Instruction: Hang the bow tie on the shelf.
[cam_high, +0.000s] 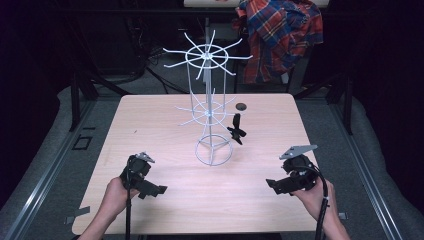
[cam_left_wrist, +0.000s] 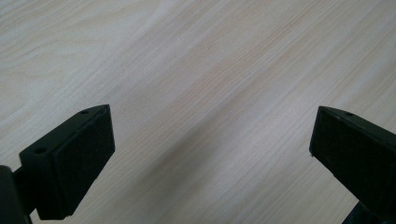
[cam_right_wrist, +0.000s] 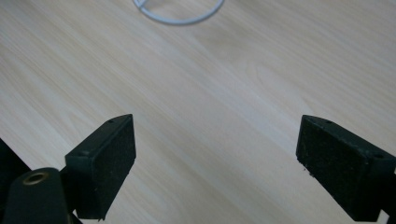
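A pale wooden bench (cam_high: 150, 120) seen from above. Near its middle stands a white wire rack (cam_high: 209, 107) with two tiers of radiating hooks on a central post and a ring base. A small black clip-like object (cam_high: 236, 129) hangs or rests just right of the rack; which one cannot be told. At the near left, a hand holds the left tool (cam_high: 159, 189), jaws wide apart above bare wood. At the near right, the right tool (cam_high: 272, 183) also has its jaws wide apart, pointed toward the rack's base ring (cam_right_wrist: 177, 14). A plaid shirt (cam_high: 280, 35) hangs behind the bench.
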